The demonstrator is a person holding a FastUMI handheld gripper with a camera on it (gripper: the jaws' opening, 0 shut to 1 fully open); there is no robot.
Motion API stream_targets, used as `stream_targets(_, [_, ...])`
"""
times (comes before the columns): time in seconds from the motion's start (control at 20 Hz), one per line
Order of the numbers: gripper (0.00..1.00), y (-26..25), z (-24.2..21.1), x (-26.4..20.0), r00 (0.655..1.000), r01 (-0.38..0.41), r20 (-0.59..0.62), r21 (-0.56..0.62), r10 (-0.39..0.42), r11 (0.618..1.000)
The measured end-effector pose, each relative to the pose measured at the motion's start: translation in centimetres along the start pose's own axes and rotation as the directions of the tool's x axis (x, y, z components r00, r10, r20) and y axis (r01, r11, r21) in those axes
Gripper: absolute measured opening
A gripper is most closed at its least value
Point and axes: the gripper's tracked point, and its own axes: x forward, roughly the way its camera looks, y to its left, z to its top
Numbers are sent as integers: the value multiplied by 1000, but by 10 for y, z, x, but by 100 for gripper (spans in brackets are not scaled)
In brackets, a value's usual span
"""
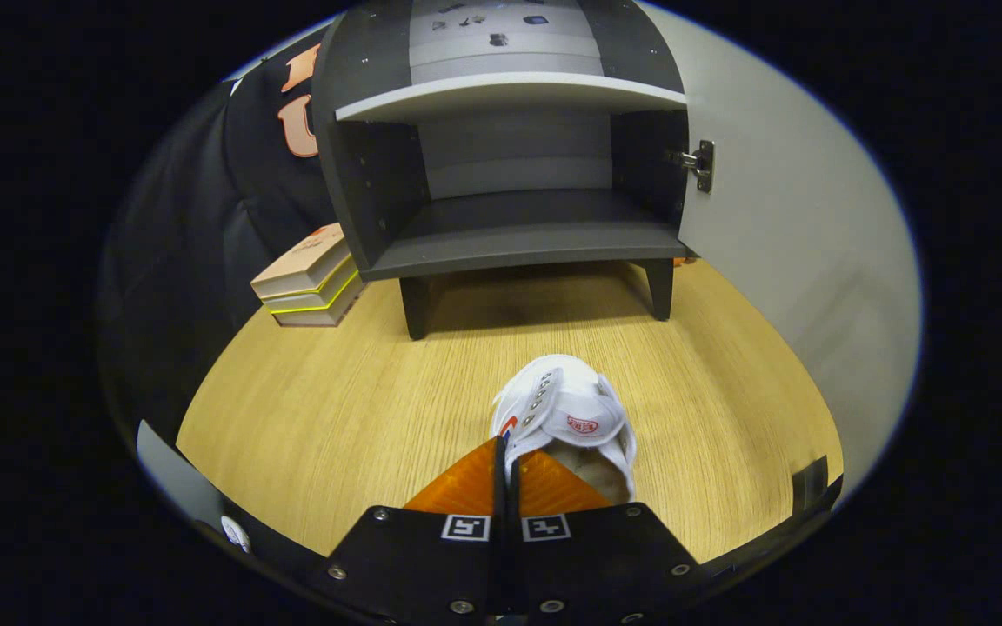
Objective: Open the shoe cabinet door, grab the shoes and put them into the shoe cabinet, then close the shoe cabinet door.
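Table (336, 409): a wood-grain top is carrying everything; its near edge is running just under the gripper.
Cabinet (510, 243): a dark unit on short legs is standing at the far edge of the table, its front facing the gripper; a pale shelf is dividing it, and the lower compartment is showing nothing inside.
Door (779, 226): a pale panel is hanging wide open at the cabinet's right side, held by a metal hinge (699, 163), and is reaching forward along the table's right edge.
Books (310, 278): a short stack is lying flat near the far left corner of the table, just beside the cabinet's left leg.
Shoe (566, 417): a white shoe is lying near the middle of the table's near edge, well apart from the cabinet, toe pointing toward it, opening turned to the gripper.
Gripper (505, 452): the fingers are pressing together on the left rim of the shoe's opening, pinching that side between them.
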Motion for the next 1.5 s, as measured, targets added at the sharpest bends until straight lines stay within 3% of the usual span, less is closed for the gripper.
stream_targets(0.4, [0,27,96,-75,980,-20,195,-43,28,999])
stream_targets(0.85, [0,52,266,-150,891,-20,447,-130,77,991])
stream_targets(1.15, [0,48,339,-125,869,1,490,-145,71,989])
stream_targets(1.5, [0,31,389,-46,887,12,458,-155,61,988])
